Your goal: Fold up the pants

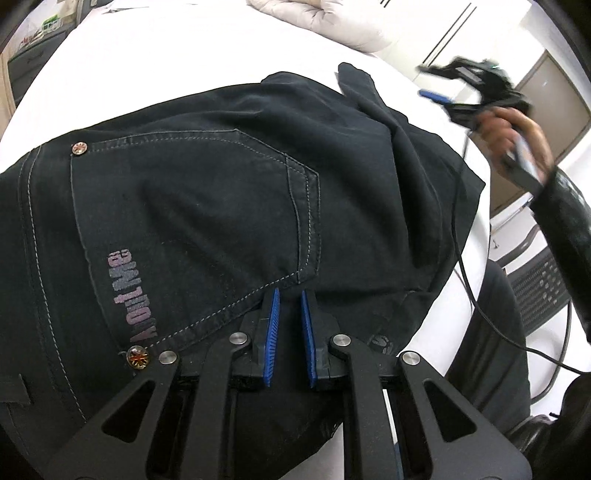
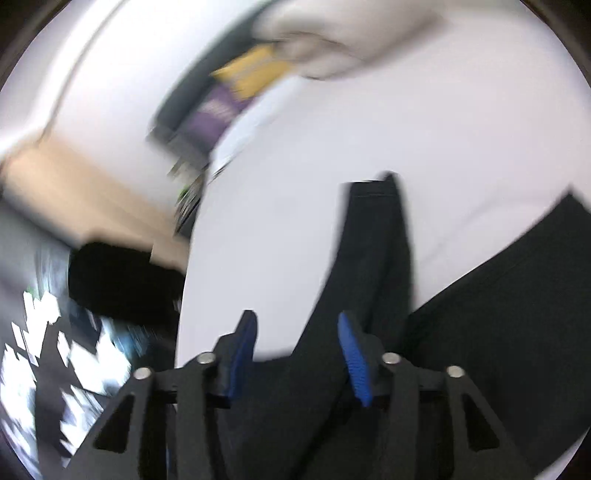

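Observation:
Black pants (image 1: 229, 199) lie on a white table (image 1: 177, 66), seat up, with a stitched back pocket and a printed logo. My left gripper (image 1: 289, 295) hovers just over the pocket's lower corner, jaws slightly apart with nothing between them. My right gripper shows in the left wrist view (image 1: 439, 96), held in a hand above the table's right edge. In the blurred right wrist view, my right gripper (image 2: 297, 321) is open and empty above a narrow folded part of the pants (image 2: 373, 240).
A pale cushion or cloth (image 1: 332, 18) lies at the table's far side. A black cable (image 1: 465, 266) hangs off the right edge beside a mesh chair (image 1: 539, 288). Cabinets (image 1: 546, 110) stand at right. Blurred boxes and clutter (image 2: 207, 110) sit left of the table.

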